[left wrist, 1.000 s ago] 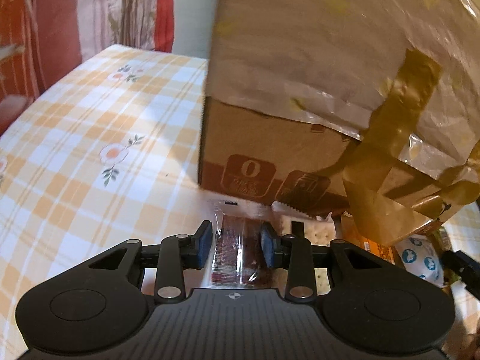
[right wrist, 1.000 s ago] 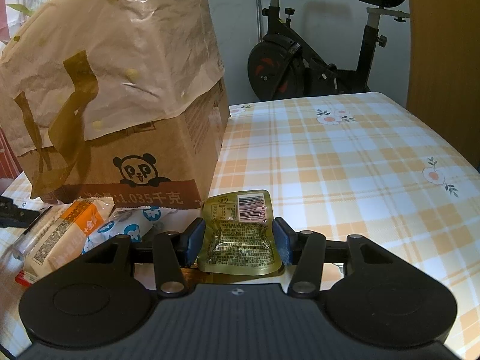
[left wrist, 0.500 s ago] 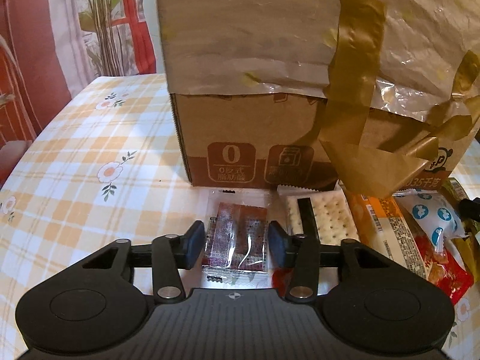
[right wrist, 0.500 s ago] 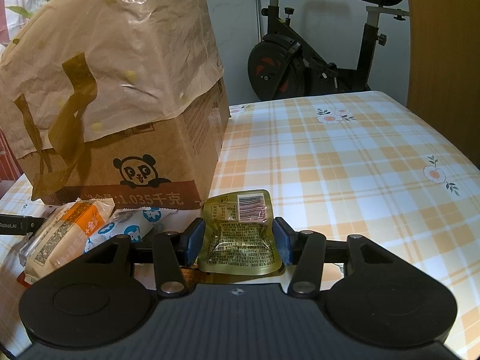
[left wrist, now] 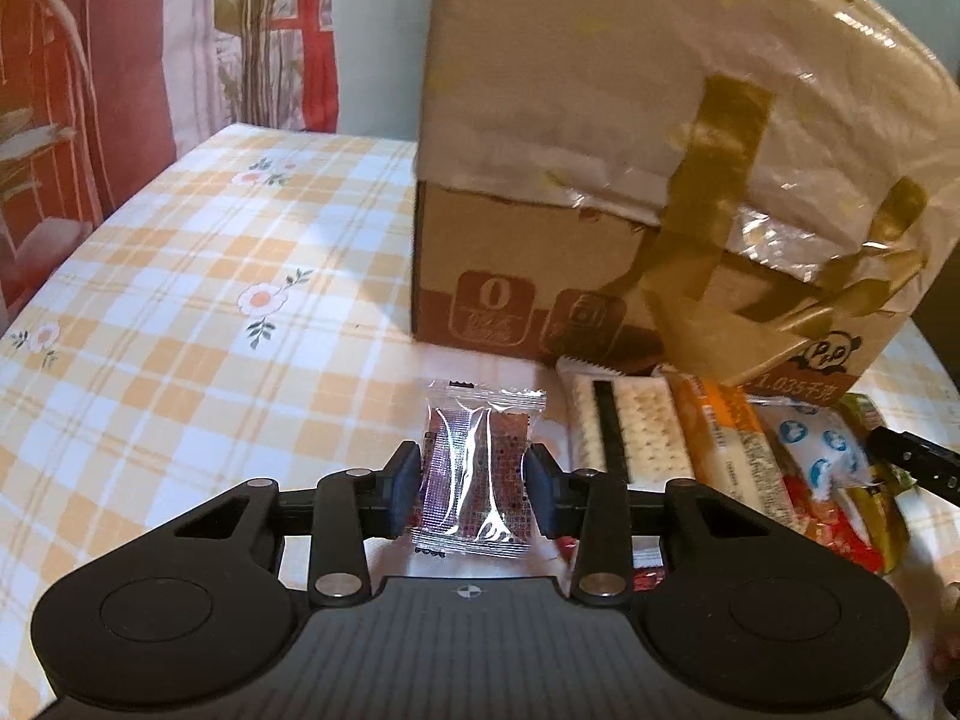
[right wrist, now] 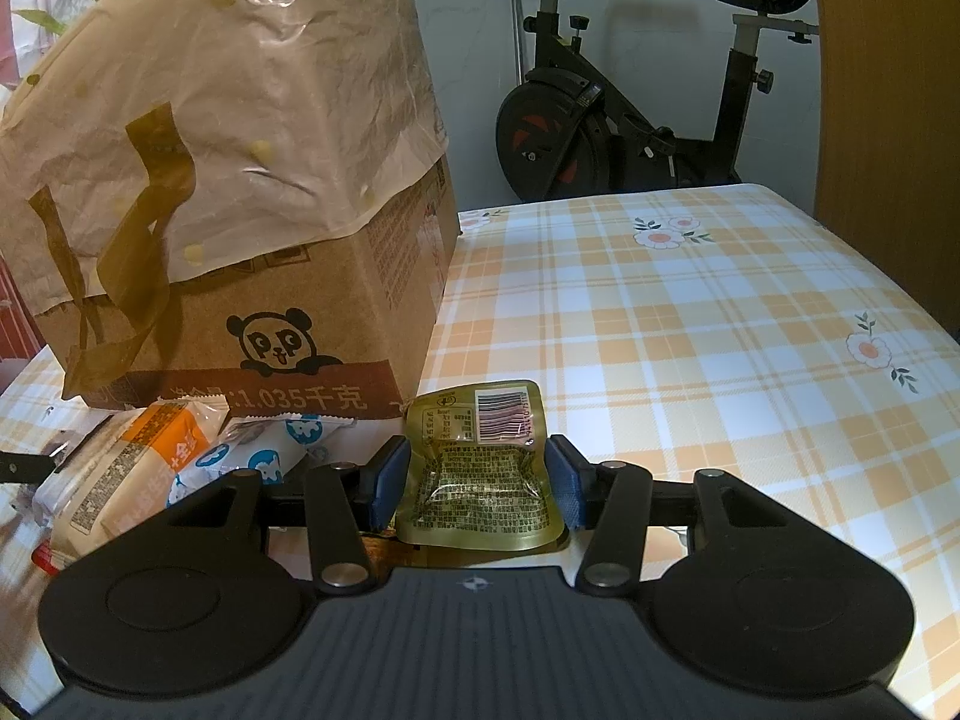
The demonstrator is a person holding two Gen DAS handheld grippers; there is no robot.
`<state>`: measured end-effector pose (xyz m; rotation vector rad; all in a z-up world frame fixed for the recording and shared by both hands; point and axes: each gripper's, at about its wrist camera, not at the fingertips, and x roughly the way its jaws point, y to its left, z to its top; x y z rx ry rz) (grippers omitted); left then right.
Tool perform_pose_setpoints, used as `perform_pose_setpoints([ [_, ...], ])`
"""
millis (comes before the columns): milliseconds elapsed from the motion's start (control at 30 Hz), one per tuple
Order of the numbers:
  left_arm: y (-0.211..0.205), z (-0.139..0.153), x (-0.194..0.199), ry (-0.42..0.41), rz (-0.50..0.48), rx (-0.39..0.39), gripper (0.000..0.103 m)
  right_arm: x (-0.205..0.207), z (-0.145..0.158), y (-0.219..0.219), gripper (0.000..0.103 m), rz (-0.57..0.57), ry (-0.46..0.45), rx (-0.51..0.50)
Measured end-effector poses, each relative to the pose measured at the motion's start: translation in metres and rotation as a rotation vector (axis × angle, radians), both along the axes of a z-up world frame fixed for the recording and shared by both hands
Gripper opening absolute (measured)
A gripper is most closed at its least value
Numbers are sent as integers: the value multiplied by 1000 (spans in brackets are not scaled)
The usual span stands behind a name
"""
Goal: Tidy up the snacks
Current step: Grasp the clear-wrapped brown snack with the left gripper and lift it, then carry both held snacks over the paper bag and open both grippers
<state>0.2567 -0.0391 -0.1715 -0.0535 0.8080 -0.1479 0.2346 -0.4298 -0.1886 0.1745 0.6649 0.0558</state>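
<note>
1. Dark red snack packet (left wrist: pixel 474 471) in clear wrap sits between the pads of the left hand-held gripper (left wrist: pixel 473 489). The pads touch its two side edges, so I read it as clamped. Can't tell if it is lifted or resting on the desk (left wrist: pixel 180 324).
2. Olive-green pouch (right wrist: pixel 480 471), barcode side up, is clamped in the right hand-held gripper (right wrist: pixel 477 483). The pouch buckles between the pads, so the grip is firm. It is at the near right corner of the cardboard box (right wrist: pixel 252 324).
3. Remaining snacks lie in a row along the near side of the box: cracker pack (left wrist: pixel 624 426), orange-and-white pack (left wrist: pixel 726 444), white pack with blue dots (left wrist: pixel 822 444), and a red wrapper (left wrist: pixel 834 531) partly under them.
4. The box is covered with a taped-on paper sheet (left wrist: pixel 600 90). No opening shows in either view.
5. Step, as I judge it: both packets are gripped, and sorting is at an early stage, since most of the pile looks untouched.
6. Next move likely needs each packet lifted clear and carried to an open patch of checked cloth, left one to the left, right one to the right. No bin or tray is visible, so the destination is a guess.
7. Watch: the clear wrap is slick and thin, so an edge grip may slip. Keep it level and lower it slowly before parting the pads.
</note>
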Motion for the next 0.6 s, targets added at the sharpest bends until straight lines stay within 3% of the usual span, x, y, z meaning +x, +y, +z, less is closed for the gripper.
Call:
perform_pose_setpoints([
  [333, 1, 16, -8, -70, -1, -19, 41, -18, 16, -11, 52, -33, -40, 8],
  [600, 13, 49, -16, -187, 57, -13, 41, -34, 52, -22, 52, -58, -137, 23],
])
